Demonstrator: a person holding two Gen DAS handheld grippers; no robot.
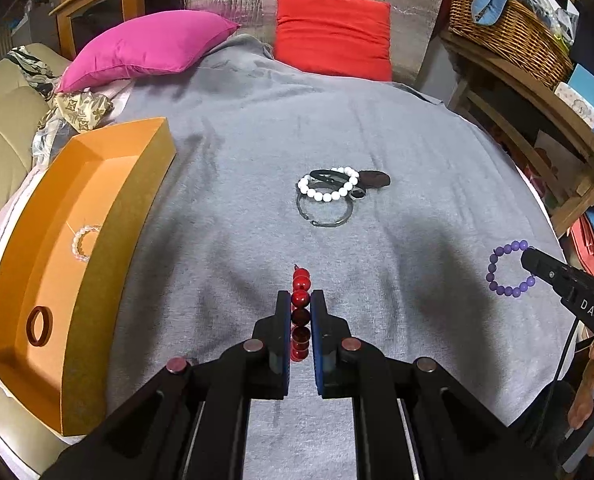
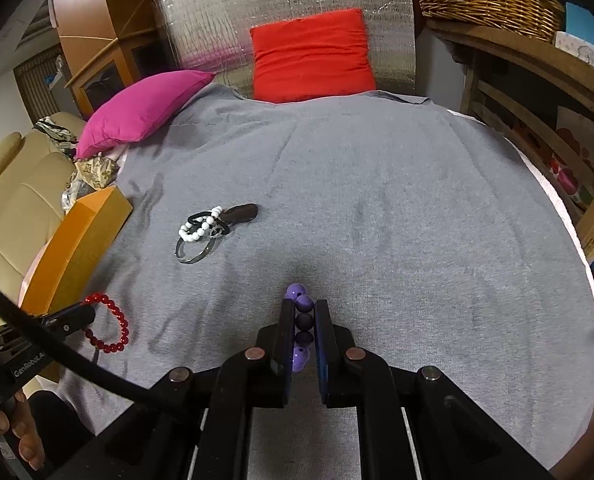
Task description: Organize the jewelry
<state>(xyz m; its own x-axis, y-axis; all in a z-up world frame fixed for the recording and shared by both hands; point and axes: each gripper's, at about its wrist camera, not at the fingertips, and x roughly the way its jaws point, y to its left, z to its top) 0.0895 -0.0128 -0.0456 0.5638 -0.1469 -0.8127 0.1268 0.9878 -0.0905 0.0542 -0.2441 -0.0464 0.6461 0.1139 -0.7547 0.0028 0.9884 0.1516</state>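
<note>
A: Your left gripper [image 1: 301,300] is clamped on the red bead bracelet [image 1: 301,298]. The beads run in a line between the two blue pads, and a couple stick out past the tips. From the right wrist view the rest of the loop hangs free to the side of that gripper, above the grey blanket [image 1: 237,152].

B: And the right one?

A: Your right gripper [image 2: 304,308] is clenched on the purple bead bracelet [image 2: 303,304] the same way, beads pinched between the pads, one poking out in front.

B: Where does the rest of the jewelry lie?

A: Ahead of you, near the blanket's middle, is a small pile: a white bead bracelet [image 1: 329,184] lying over a thin metal bangle [image 1: 324,210], with a black band [image 1: 327,175] and a dark oval piece [image 1: 374,179] touching it. The orange box [image 1: 109,248] sits open on your left, at the blanket's edge. Inside it you have a pale bead bracelet [image 1: 83,242] near the middle and a dark red ring [image 1: 39,326] at the near end.
</note>
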